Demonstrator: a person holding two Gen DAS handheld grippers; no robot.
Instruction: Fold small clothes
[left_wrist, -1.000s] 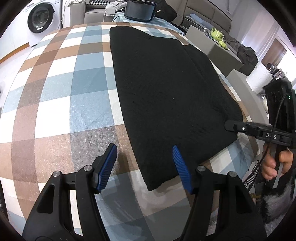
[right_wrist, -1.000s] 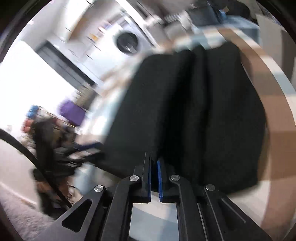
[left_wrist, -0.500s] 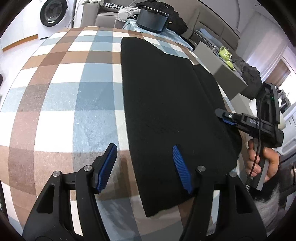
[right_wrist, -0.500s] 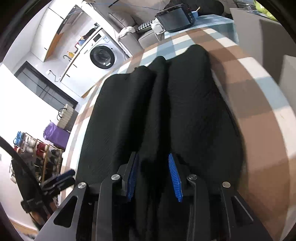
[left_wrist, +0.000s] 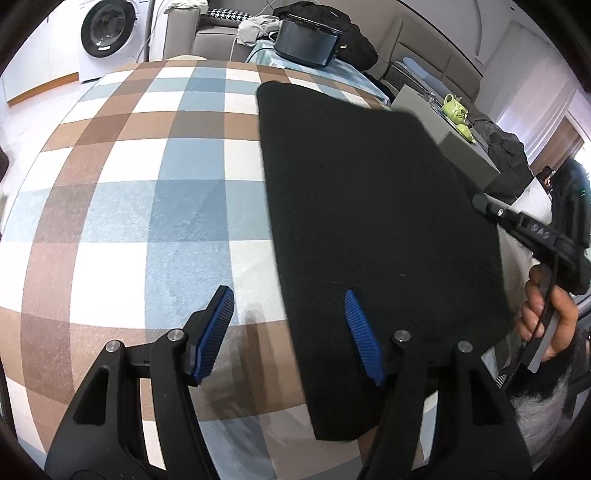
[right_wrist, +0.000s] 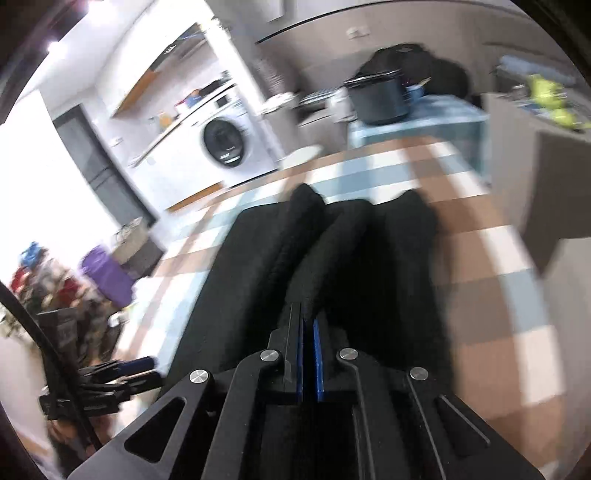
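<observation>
A black garment (left_wrist: 369, 203) lies lengthwise on the checked tablecloth (left_wrist: 147, 184), folded into a long panel. My left gripper (left_wrist: 287, 295) hovers open over its near left edge, one finger above the cloth and the other above the black fabric, with nothing gripped. In the right wrist view my right gripper (right_wrist: 307, 314) is shut on a raised ridge of the garment (right_wrist: 240, 277), which runs away from the fingertips in two rolls. From the left wrist view the right gripper (left_wrist: 484, 205) sits at the garment's right edge, held by a hand (left_wrist: 546, 314).
A dark cooker pot (left_wrist: 308, 40) stands on a blue-covered surface beyond the table's far end. A grey box with a green teapot (left_wrist: 456, 110) is at the right. A washing machine (left_wrist: 98, 33) stands far left. The left gripper (right_wrist: 140, 365) shows low left.
The right gripper opened around a fold of the black garment, then closed on it and rose, pulling the fabric into ridges. The left gripper drifted slightly over the near edge, still open.
</observation>
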